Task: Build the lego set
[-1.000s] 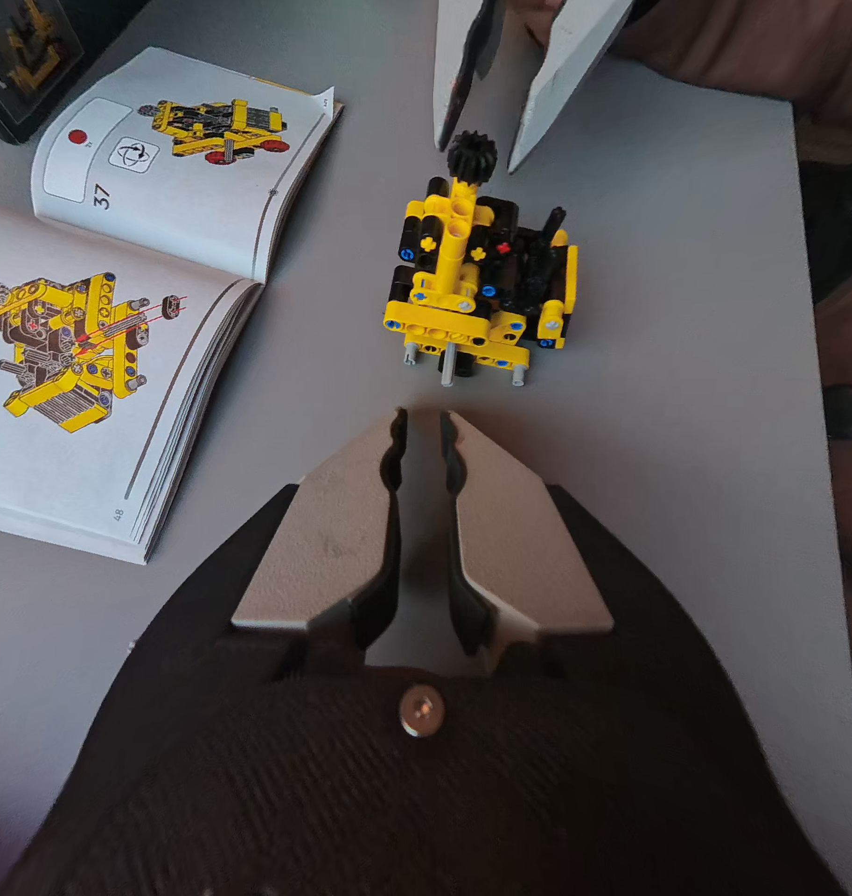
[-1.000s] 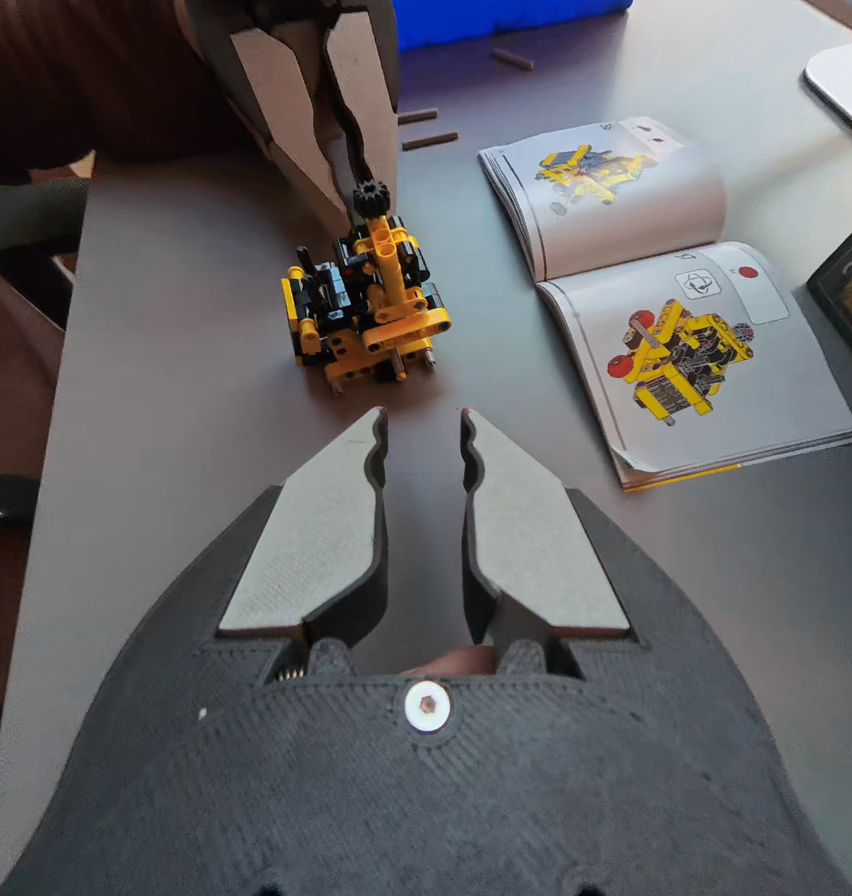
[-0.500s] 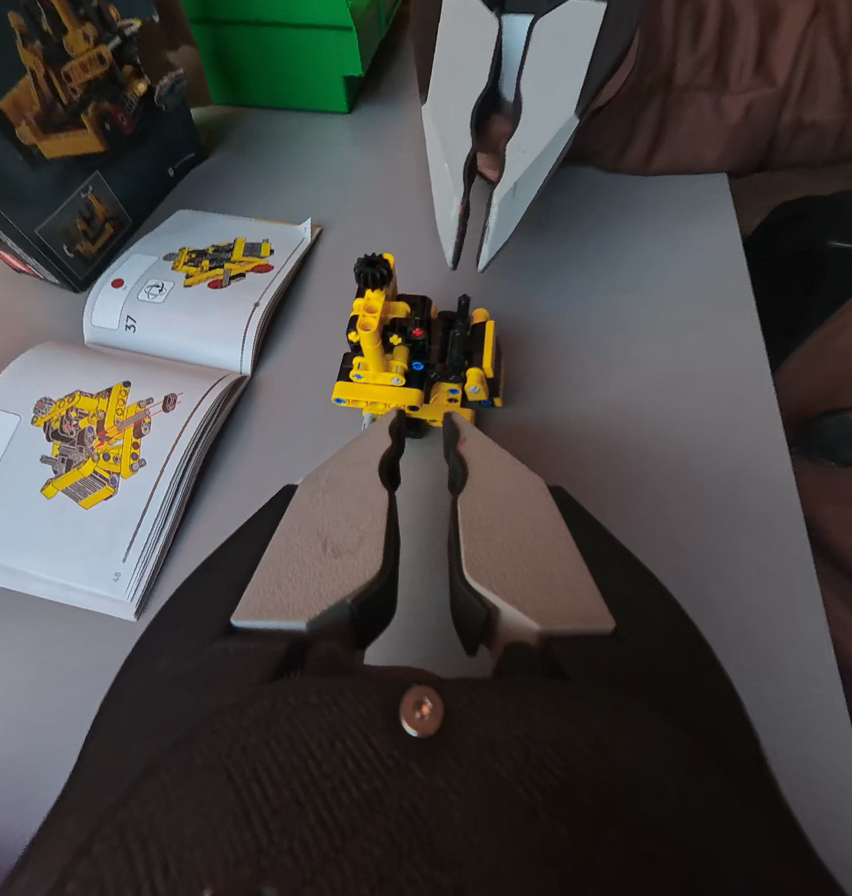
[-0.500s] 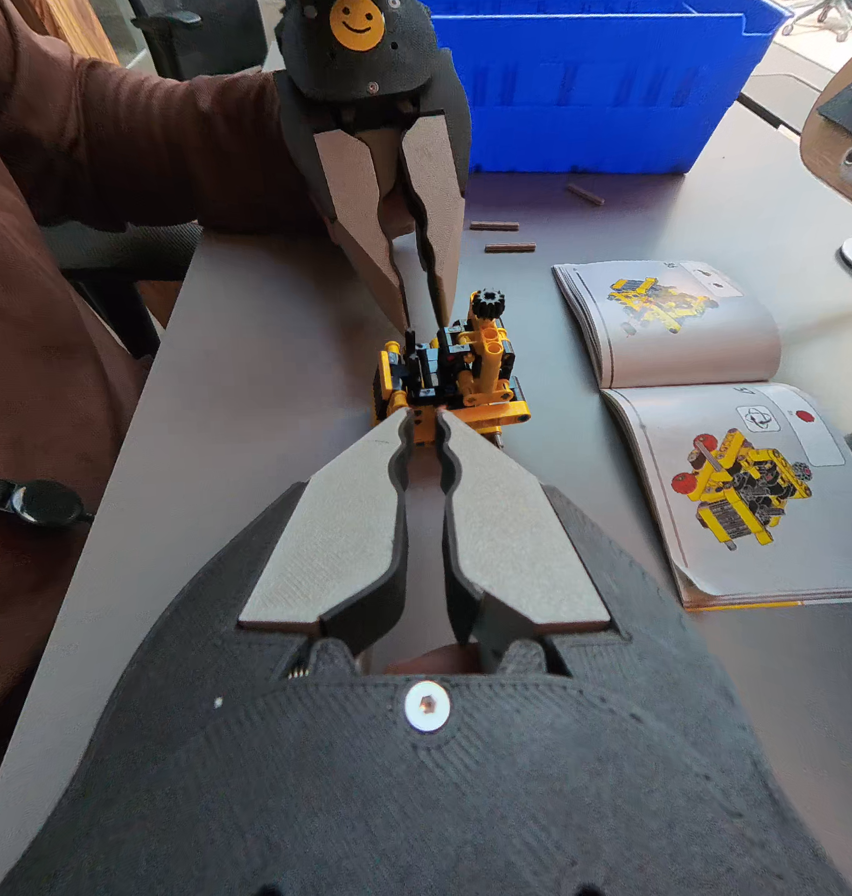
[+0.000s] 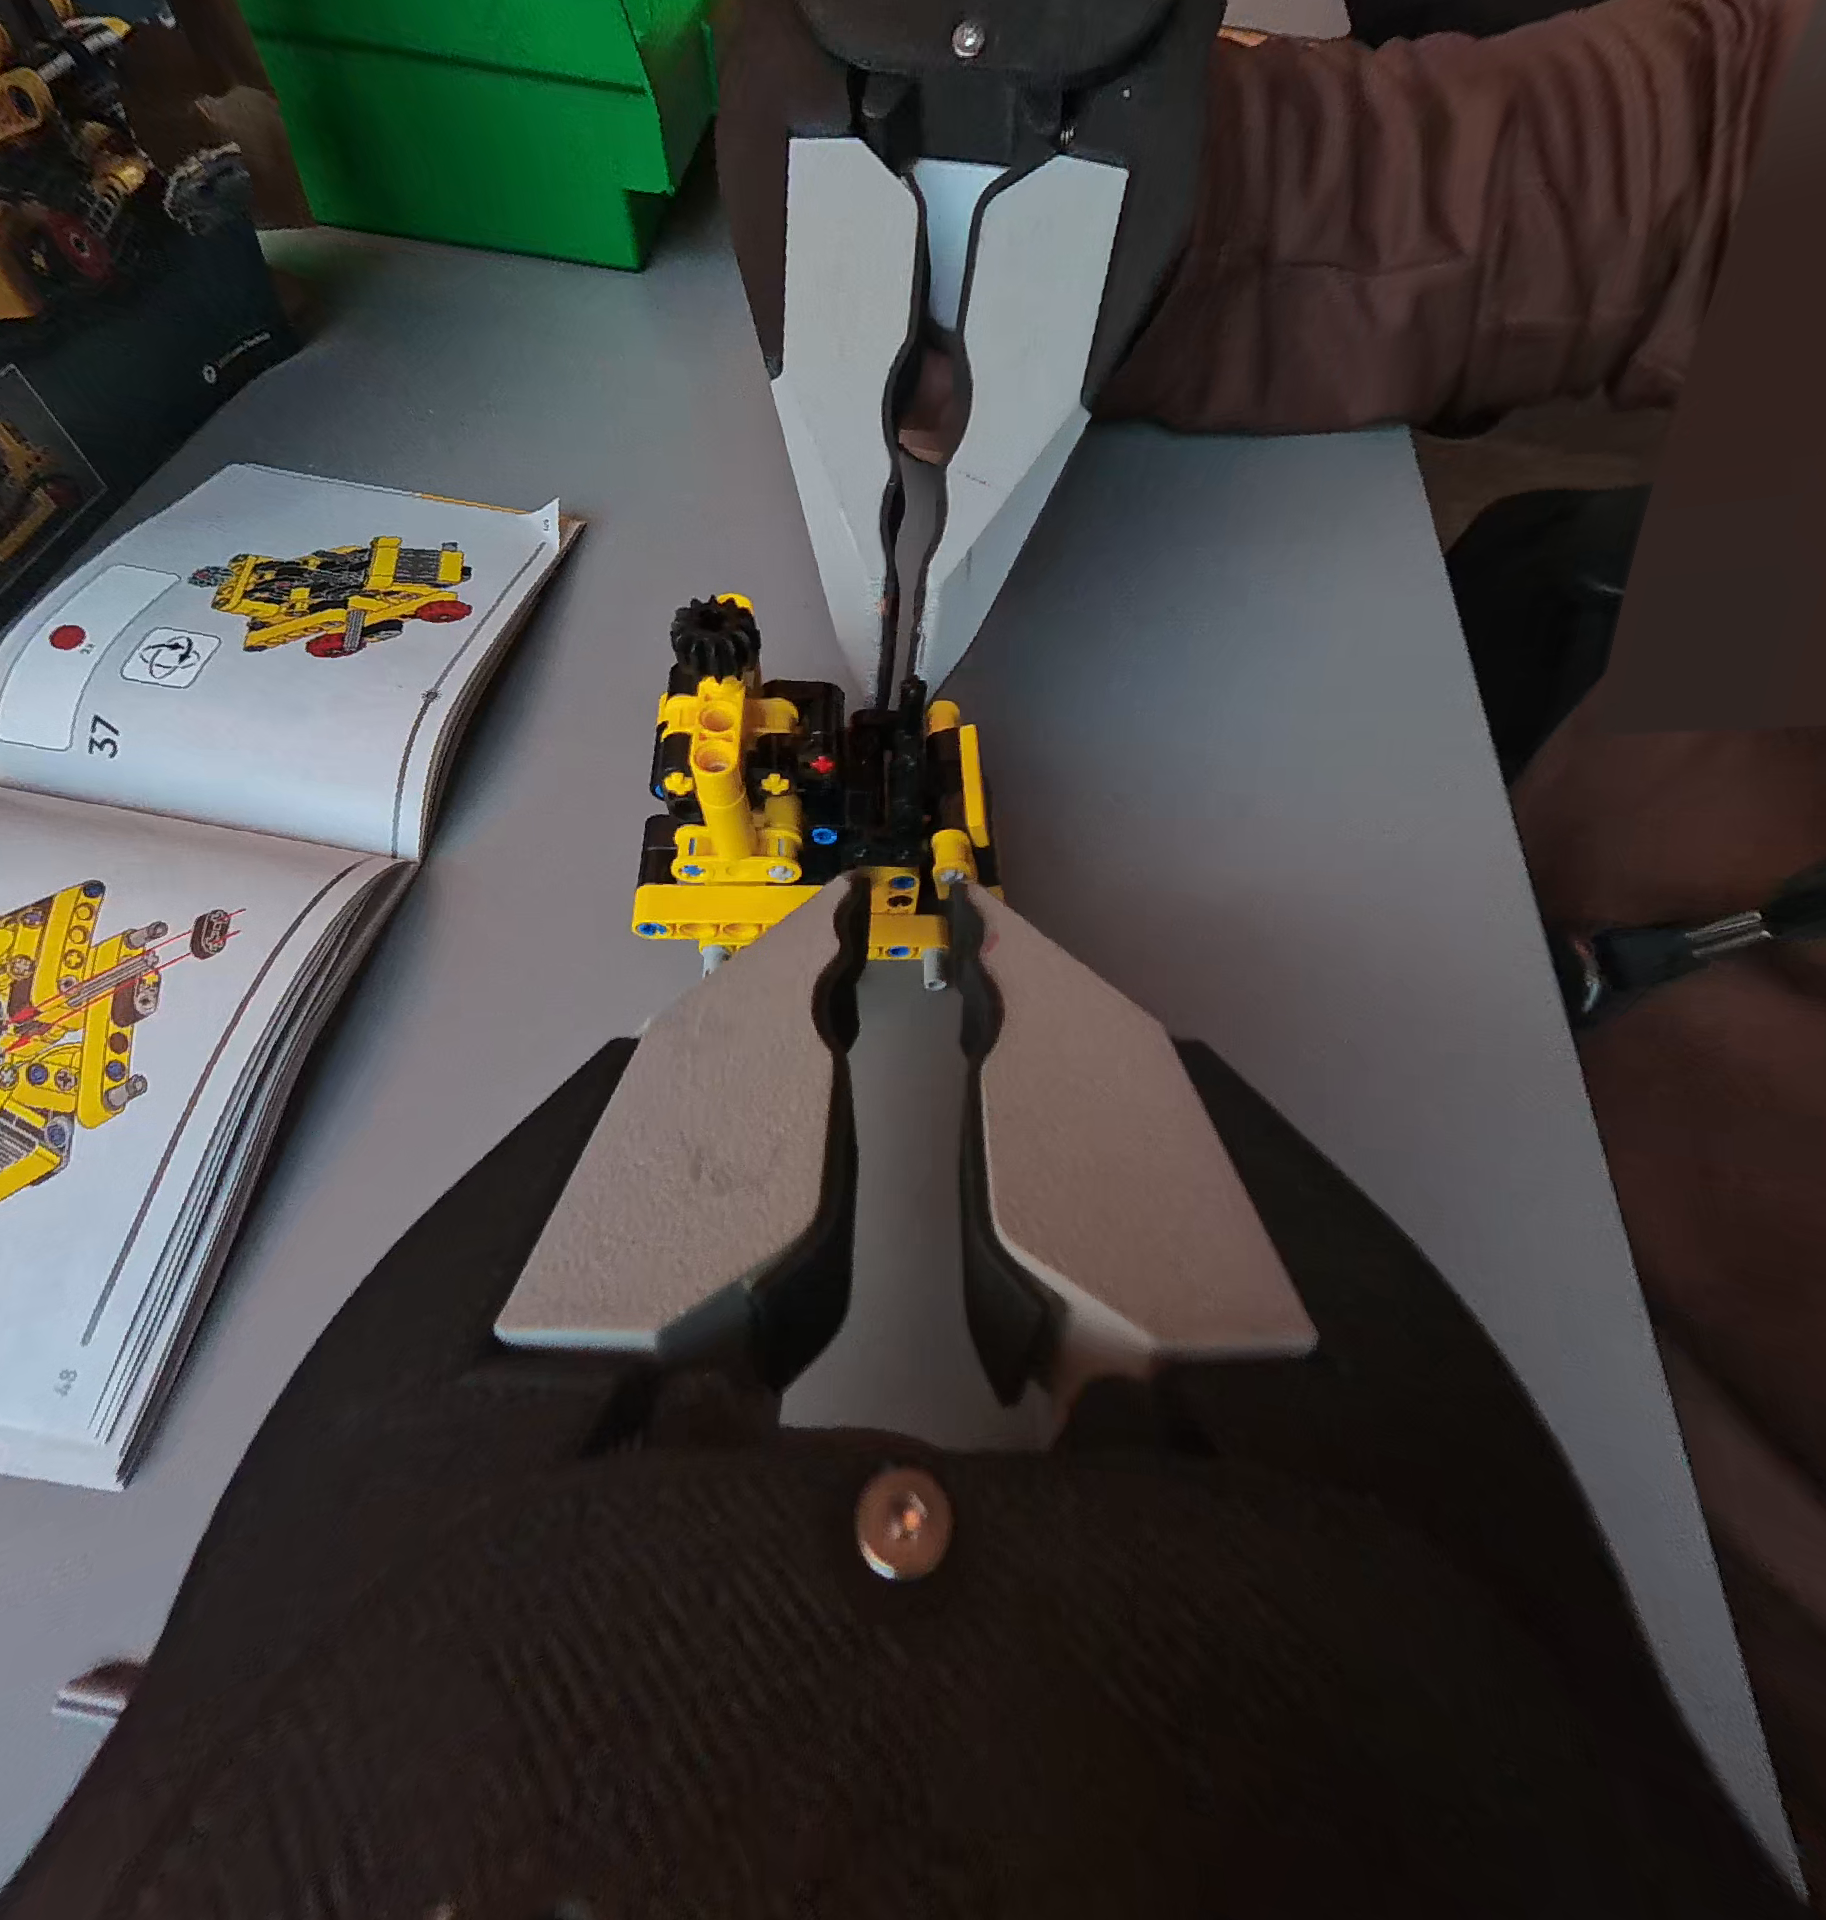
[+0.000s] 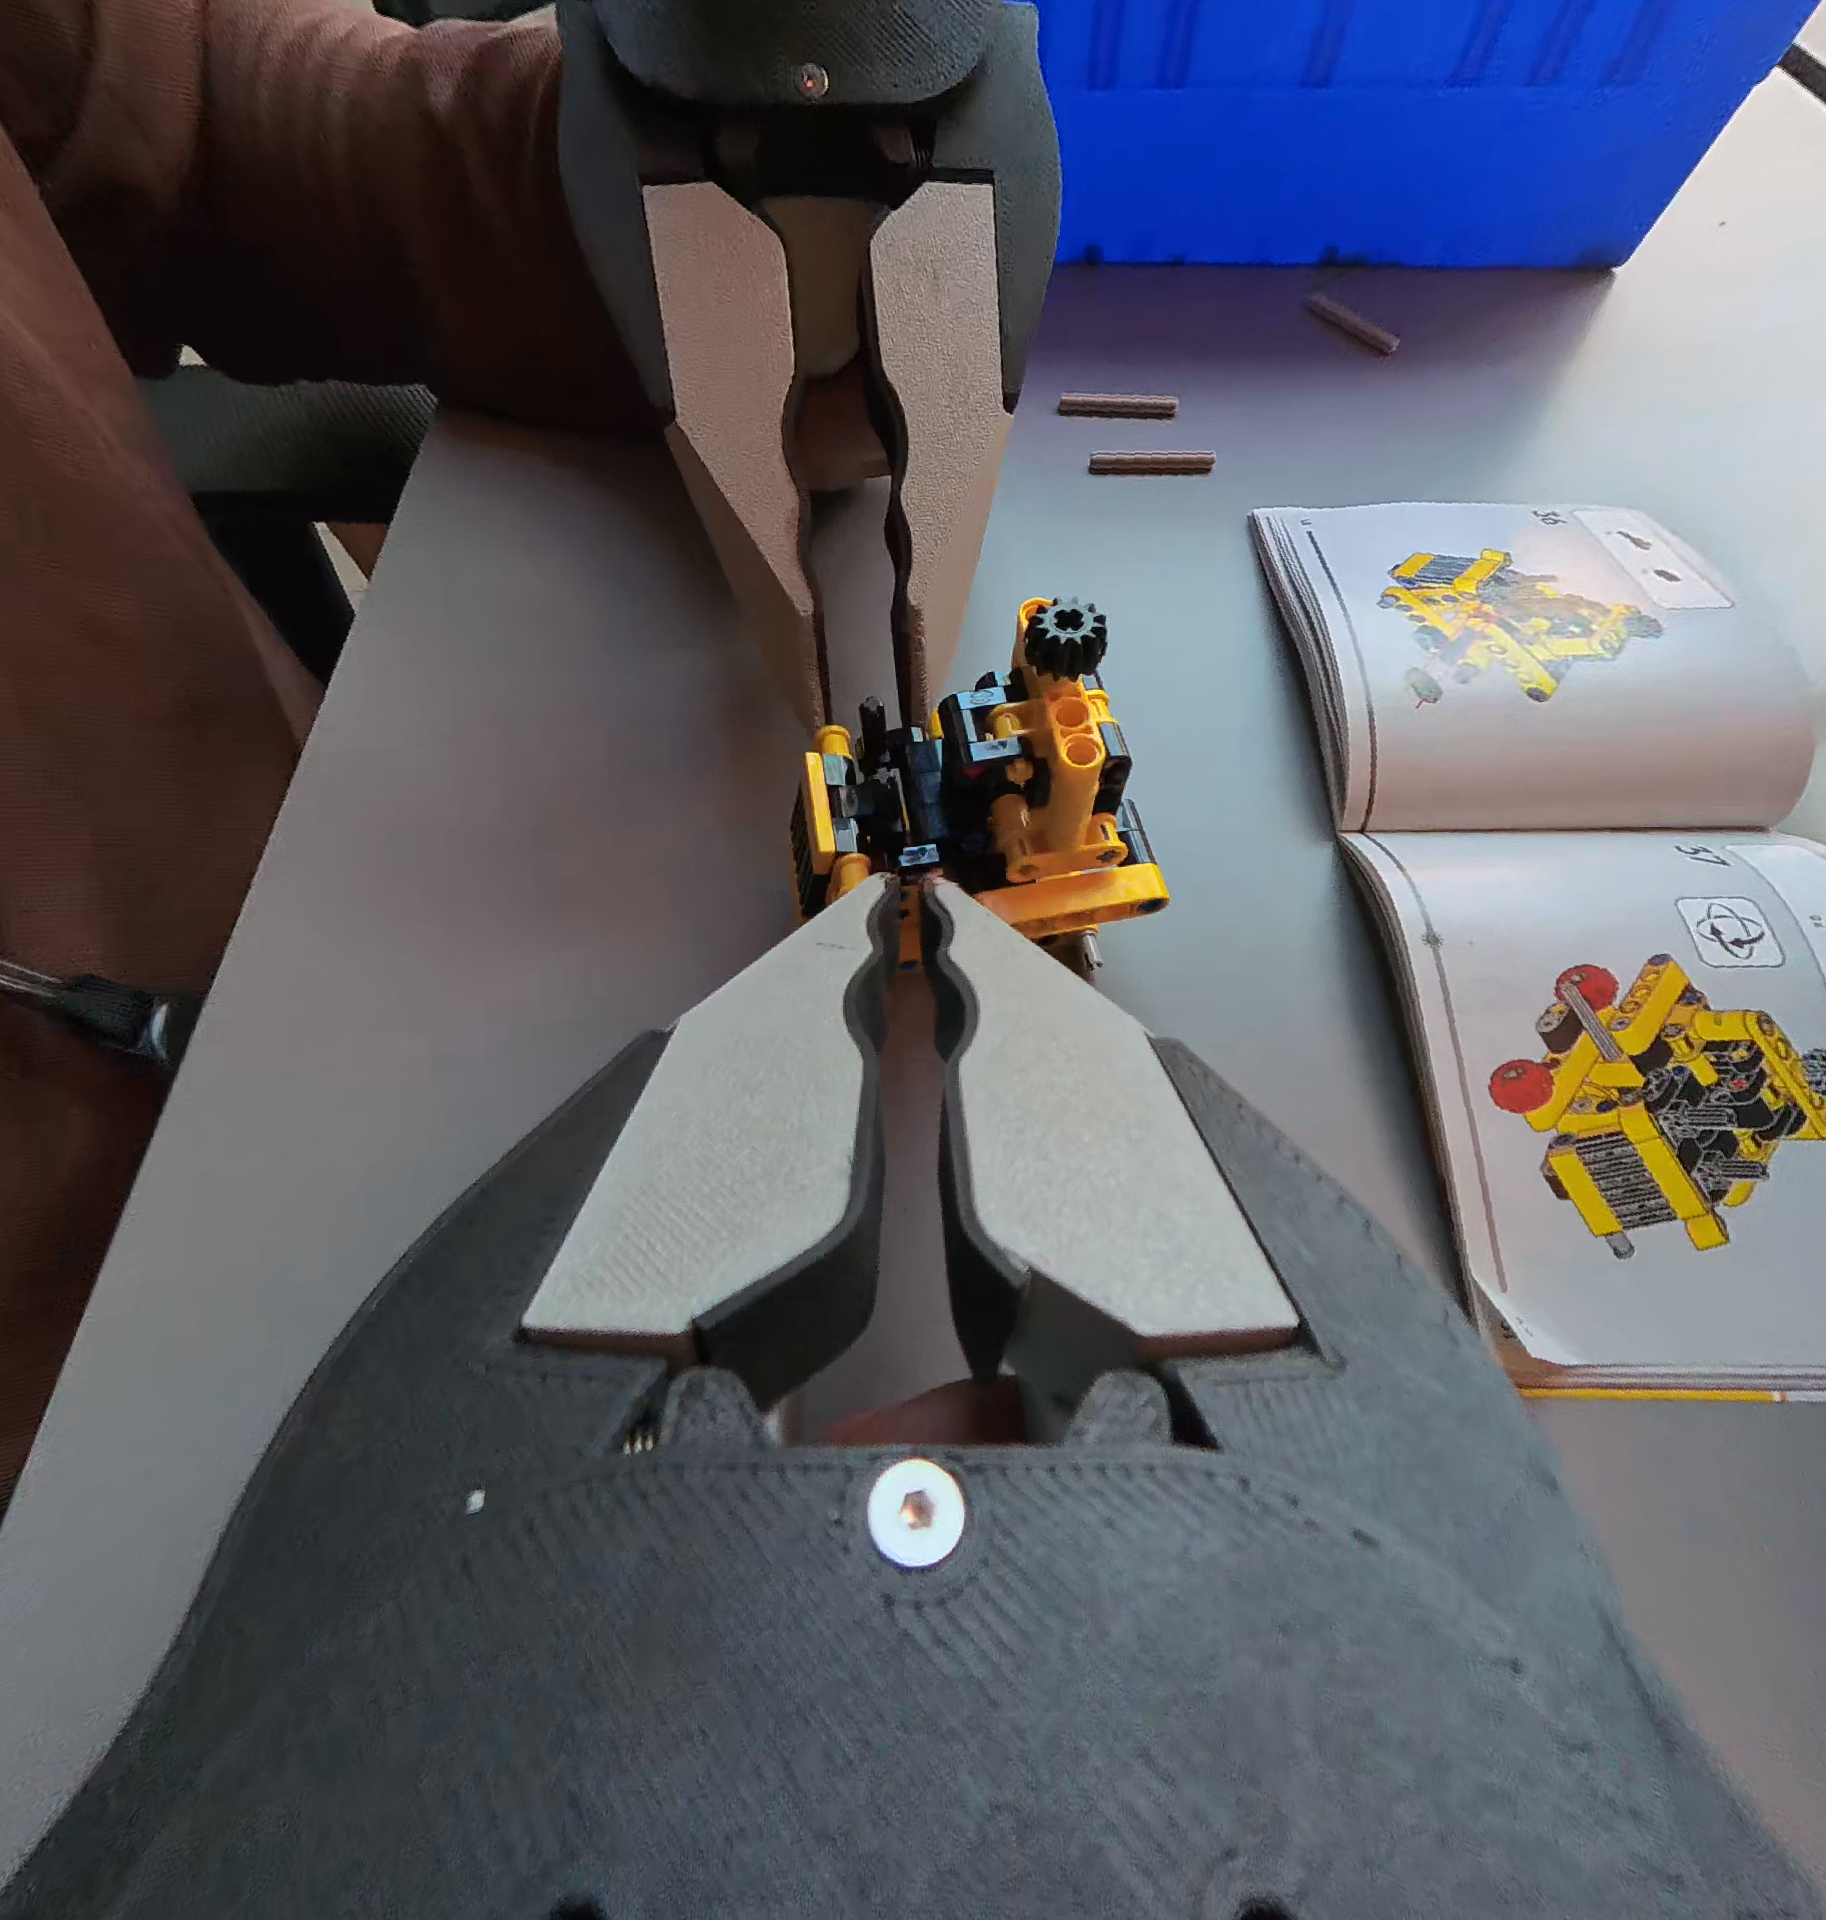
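Both grippers [image 5: 901, 904] [image 6: 911, 894] closed in, pinching lego model [image 5: 784, 800]

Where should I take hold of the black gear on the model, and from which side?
Judging by its pose, grip the black gear across its toothed rim, coming down from above. It stands clear atop the yellow post, highest on the lego model, with open table behind it.
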`<state>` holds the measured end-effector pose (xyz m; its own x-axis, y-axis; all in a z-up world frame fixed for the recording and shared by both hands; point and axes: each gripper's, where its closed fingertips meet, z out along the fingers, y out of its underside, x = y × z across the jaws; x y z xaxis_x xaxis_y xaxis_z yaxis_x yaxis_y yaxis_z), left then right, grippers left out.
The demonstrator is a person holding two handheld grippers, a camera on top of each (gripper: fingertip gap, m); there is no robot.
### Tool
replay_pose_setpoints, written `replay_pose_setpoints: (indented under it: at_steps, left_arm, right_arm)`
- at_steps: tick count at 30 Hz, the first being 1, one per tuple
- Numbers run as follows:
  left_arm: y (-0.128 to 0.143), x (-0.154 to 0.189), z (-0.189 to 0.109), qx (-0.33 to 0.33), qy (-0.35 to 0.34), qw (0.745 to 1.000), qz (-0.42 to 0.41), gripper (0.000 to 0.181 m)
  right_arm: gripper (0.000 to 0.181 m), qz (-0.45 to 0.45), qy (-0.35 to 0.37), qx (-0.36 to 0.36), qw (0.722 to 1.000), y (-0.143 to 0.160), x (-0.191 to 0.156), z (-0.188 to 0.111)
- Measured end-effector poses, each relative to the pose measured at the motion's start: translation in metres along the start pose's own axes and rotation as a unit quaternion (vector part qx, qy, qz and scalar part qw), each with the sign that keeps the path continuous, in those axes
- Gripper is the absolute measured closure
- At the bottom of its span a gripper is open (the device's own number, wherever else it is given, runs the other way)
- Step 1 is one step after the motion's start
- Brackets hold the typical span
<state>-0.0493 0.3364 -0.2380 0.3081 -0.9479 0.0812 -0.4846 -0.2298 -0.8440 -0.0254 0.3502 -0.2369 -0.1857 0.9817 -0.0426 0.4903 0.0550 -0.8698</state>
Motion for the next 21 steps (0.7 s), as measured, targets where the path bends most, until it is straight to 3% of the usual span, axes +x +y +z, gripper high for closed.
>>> replay_pose_setpoints:
  at_steps: [5, 12, 17, 21]
  left_arm:
    - [-0.005, -0.005, -0.004, 0.022, 0.012, 0.999, -0.028, 0.176]
    - [-0.002, -0.004, 0.003, 0.004, 0.011, 1.000, -0.026, 0.179]
    - [-0.005, -0.002, 0.000, 0.015, 0.014, 1.000, -0.016, 0.179]
    - [-0.004, -0.002, -0.001, 0.014, -0.002, 1.000, 0.009, 0.178]
  right_arm:
    - [0.181, 0.002, -0.019, 0.001, 1.000, 0.000, 0.000, 0.000]
    - [0.181, 0.001, -0.031, -0.011, 0.999, 0.002, -0.002, 0.002]
    - [0.181, 0.176, -0.058, -0.041, 0.982, 0.015, 0.003, -0.003]
    - [0.181, 0.320, -0.106, 0.037, 0.941, -0.001, 0.002, -0.014]
